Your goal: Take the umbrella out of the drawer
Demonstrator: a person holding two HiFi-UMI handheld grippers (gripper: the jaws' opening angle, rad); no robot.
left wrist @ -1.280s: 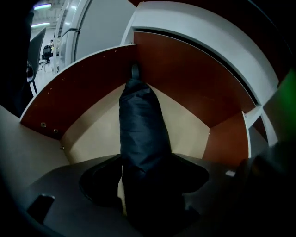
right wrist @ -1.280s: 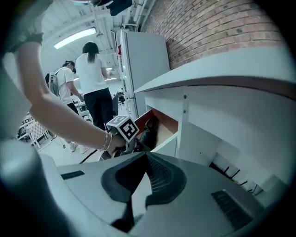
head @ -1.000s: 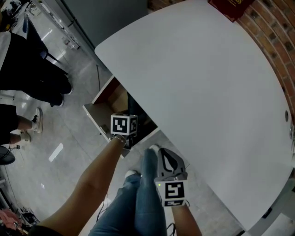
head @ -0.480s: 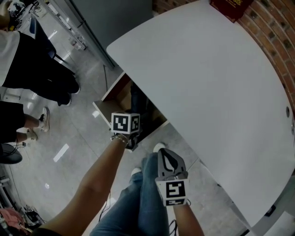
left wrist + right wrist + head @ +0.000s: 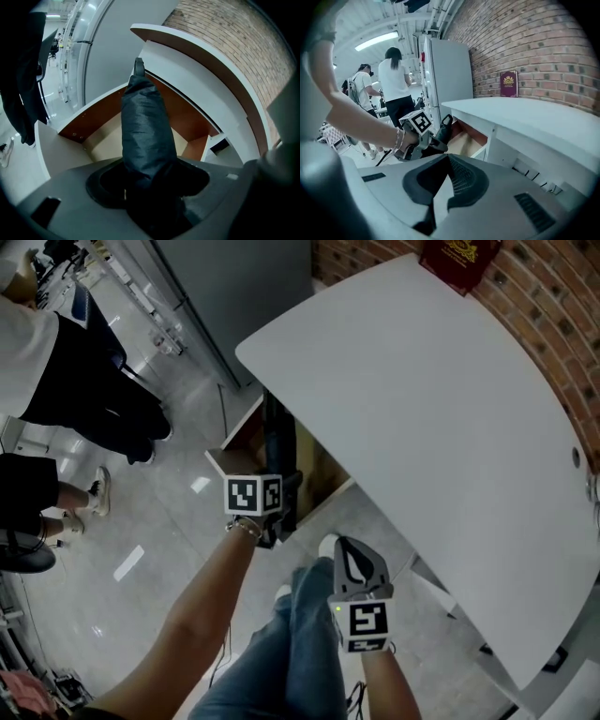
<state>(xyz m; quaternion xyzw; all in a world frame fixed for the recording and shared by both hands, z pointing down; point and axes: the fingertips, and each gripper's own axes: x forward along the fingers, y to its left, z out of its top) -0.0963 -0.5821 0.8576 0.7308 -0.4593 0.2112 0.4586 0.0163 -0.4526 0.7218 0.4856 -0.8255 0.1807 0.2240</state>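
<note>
A folded black umbrella in its sleeve stands up out of the open wooden drawer under the white desk. My left gripper is shut on the umbrella's lower end, and its jaws have just closed a little on it. In the left gripper view the umbrella rises from between the jaws of the left gripper, with the drawer behind and below it. My right gripper hangs over the floor beside the desk edge, shut and holding nothing. From the right gripper I see the umbrella at the drawer.
A dark red booklet leans on the brick wall at the desk's far edge. A grey cabinet stands beyond the drawer. People stand on the shiny floor to the left. The person's jeans are below the grippers.
The left gripper has risen with the umbrella, which now stands further out of the drawer. The right gripper has risen a little too.
</note>
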